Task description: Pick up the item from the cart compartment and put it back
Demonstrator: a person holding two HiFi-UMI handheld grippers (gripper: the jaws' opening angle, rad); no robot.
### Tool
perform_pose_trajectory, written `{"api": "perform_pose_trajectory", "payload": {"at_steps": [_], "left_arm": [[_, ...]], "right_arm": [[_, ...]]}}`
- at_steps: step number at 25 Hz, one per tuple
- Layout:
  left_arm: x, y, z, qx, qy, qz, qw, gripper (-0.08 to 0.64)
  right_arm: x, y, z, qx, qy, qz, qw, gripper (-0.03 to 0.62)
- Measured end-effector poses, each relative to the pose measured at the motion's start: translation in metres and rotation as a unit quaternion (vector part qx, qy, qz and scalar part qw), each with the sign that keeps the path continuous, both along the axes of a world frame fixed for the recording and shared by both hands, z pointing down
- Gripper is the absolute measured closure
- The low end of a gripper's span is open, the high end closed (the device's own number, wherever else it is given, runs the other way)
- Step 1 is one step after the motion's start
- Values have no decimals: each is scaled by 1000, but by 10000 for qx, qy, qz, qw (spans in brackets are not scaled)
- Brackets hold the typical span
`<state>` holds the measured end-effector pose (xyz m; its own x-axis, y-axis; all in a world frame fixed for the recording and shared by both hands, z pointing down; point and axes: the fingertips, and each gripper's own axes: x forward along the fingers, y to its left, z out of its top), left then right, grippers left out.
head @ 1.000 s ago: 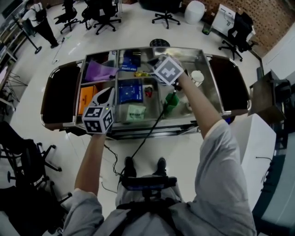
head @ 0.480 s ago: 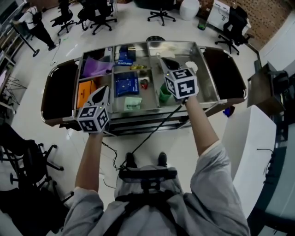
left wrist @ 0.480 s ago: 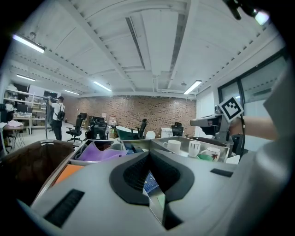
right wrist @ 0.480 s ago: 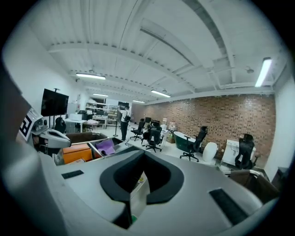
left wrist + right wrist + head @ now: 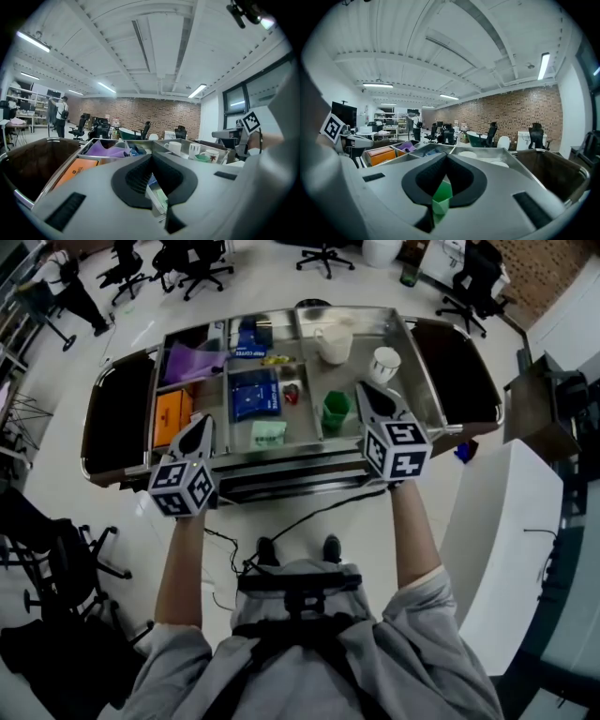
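Find small green plastic cup [image 5: 335, 412] upright in steel cart [image 5: 300, 474] compartment, 9 o'clock of right claw [image 5: 362, 390], apart. Note right claw and left claw [image 5: 204, 421] pressed together, empty. Expect light, stiff, slick; pinch wall at rim.

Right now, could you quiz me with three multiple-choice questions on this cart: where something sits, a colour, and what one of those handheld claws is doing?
1. Where is the orange pack?
A) in the cart's left side
B) on the floor
C) between the jaws
2. What colour is the cup nearest the right gripper?
A) red
B) green
C) black
3. The right gripper's jaws are:
A) wide open
B) clamped on a mug
C) shut and empty

Answers:
1 A, it lies in a left compartment of the cart.
2 B, it looks green in both the head view and the right gripper view.
3 C, the jaws meet, and the cup stands apart from them in the cart.
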<state>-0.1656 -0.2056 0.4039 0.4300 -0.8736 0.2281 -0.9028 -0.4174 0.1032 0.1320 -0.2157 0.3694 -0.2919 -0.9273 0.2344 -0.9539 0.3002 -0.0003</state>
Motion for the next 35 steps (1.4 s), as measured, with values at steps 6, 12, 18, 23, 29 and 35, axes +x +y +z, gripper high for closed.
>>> {"api": "perform_pose_trajectory", "payload": {"at_steps": [6,12,18,23,29,35], "left_arm": [[-8,13,7,-73,-3,-94,9999,555],[-19,23,11,-109,85,-249,9996,555],[-26,30,14,-142,72,-373,9992,555],[-30,36,18,-152,69,-427,9989,555],[-35,38,17,-157,80,-498,9986,555],[-35,40,17,-158,101,-512,9985,555]], "right_arm": [[14,34,17,-121,-202,181,9996,581],[25,47,33,-281,-325,322,9986,583],[28,52,40,-356,-260,298,9986,584],[23,55,42,-368,-208,226,9988,584],[17,53,40,-349,-85,137,9993,584],[14,54,40,-347,43,87,9994,584]]}}
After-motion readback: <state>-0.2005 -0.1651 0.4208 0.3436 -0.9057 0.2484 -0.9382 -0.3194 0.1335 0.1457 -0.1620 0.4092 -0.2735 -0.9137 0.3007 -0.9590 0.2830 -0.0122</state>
